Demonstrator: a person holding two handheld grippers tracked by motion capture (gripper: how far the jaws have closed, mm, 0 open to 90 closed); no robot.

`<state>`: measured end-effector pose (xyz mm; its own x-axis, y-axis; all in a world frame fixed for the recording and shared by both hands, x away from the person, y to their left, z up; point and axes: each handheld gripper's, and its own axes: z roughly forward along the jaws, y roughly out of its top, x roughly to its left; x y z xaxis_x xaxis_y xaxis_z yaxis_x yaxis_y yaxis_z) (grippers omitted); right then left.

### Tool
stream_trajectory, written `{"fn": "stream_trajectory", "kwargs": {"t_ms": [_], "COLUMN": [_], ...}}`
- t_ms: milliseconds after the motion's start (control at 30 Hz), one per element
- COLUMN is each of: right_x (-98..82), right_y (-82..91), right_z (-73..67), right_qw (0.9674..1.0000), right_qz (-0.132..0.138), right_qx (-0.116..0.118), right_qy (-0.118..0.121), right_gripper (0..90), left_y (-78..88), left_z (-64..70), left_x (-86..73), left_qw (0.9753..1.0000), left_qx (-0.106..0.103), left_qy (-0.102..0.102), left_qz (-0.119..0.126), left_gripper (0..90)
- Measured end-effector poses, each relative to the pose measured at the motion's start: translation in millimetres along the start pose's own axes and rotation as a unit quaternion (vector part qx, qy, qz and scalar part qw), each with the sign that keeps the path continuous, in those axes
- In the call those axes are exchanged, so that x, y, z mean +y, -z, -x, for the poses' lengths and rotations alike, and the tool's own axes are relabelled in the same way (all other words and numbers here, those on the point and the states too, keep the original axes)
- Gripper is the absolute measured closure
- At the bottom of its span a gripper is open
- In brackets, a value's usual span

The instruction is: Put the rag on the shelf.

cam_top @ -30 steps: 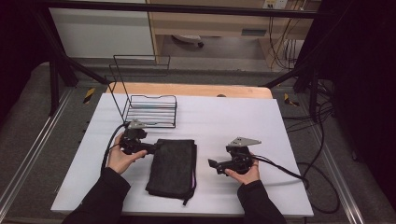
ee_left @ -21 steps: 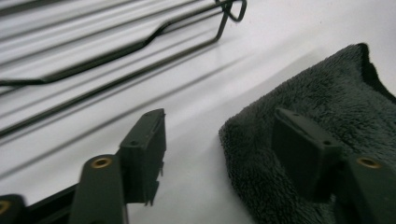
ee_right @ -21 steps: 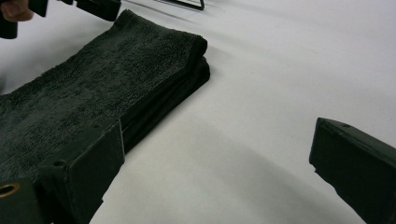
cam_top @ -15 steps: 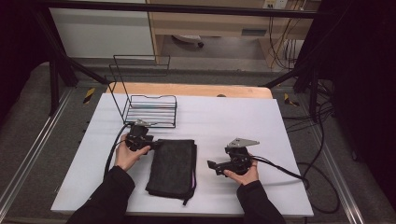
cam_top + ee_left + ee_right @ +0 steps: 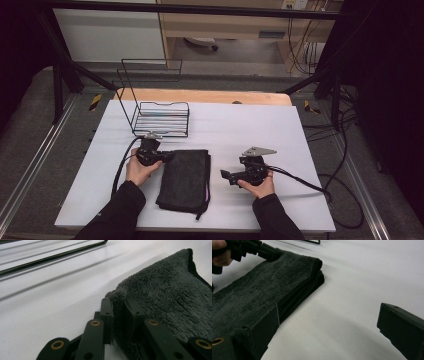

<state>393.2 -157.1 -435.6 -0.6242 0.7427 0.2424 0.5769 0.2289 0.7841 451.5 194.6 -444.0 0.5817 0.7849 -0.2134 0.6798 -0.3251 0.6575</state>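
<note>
A folded dark grey towel (image 5: 186,177) lies on the white table (image 5: 260,125) in front of the person. My left gripper (image 5: 167,156) is at the towel's far left corner. Its jaws have just been closing, and in the left gripper view they (image 5: 119,302) pinch a raised fold of the fluffy towel (image 5: 170,297). My right gripper (image 5: 225,175) rests to the right of the towel and points left at it. It (image 5: 329,322) stands open with bare table between its jaws, and its left jaw is beside the towel's (image 5: 262,287) stacked edge.
A black wire rack (image 5: 162,117) stands just behind the left gripper, with its tall back frame rising toward the far edge. A wooden board (image 5: 210,96) lies along the table's back. Cables trail from both grippers, the right one off the table's right side.
The left gripper has sunk onto the towel's far left corner and its jaws have closed on the cloth. The right gripper has stayed where it was.
</note>
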Motion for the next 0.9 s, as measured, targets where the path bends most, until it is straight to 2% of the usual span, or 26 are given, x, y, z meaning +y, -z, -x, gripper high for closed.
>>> {"fn": "stream_trajectory", "kwargs": {"t_ms": [100, 233, 333, 433, 500, 533, 600, 700, 767, 900], "right_x": [3.9, 16.7, 22.4, 31.5, 32.7, 35.3, 36.6, 37.4, 36.6, 35.1], "right_y": [-1.4, -13.4, -21.7, -40.8, -44.9, -56.4, -63.7, -72.0, -81.5, -88.7], "right_z": [-0.2, -3.4, -7.0, -12.1, -13.1, -14.7, -15.3, -16.2, -17.1, -18.6], "right_qw": [1.0000, 0.9998, 0.9998, 0.9996, 0.9996, 0.9996, 0.9995, 0.9994, 0.9991, 0.9990], "right_qz": [0.003, 0.010, 0.007, 0.004, 0.002, -0.004, -0.006, -0.006, -0.017, -0.031], "right_qx": [-0.003, -0.009, -0.017, -0.016, -0.017, -0.021, -0.026, -0.024, -0.028, -0.029], "right_qy": [-0.002, -0.015, -0.012, -0.022, -0.022, -0.019, -0.018, -0.023, -0.025, -0.016], "right_gripper": [6.2, 11.2, 14.6, 19.7, 20.0, 23.1, 25.8, 28.2, 33.5, 41.7], "left_y": [-0.4, -0.7, -0.8, -0.8, -0.9, -0.9, -0.9, -0.9, -0.9, -0.9], "left_z": [1.8, 3.1, 3.4, 3.6, 4.2, 4.4, 5.2, 5.7, 5.9, 5.7], "left_x": [0.3, 0.1, 0.0, -0.2, -0.5, -0.6, -0.7, -0.8, -0.9, -0.9], "left_qw": [1.0000, 0.9999, 0.9999, 0.9999, 0.9999, 0.9998, 0.9997, 0.9996, 0.9996, 0.9996], "left_qx": [0.004, 0.008, 0.009, 0.010, 0.011, 0.013, 0.015, 0.017, 0.017, 0.016], "left_qy": [-0.005, -0.009, -0.012, -0.013, -0.013, -0.015, -0.019, -0.022, -0.023, -0.023], "left_qz": [-0.001, 0.000, -0.001, 0.000, 0.002, 0.002, 0.003, 0.003, 0.003, 0.003], "left_gripper": [79.2, 79.8, 79.9, 79.9, 79.9, 79.9, 79.9, 79.8, 79.7, 79.8]}}
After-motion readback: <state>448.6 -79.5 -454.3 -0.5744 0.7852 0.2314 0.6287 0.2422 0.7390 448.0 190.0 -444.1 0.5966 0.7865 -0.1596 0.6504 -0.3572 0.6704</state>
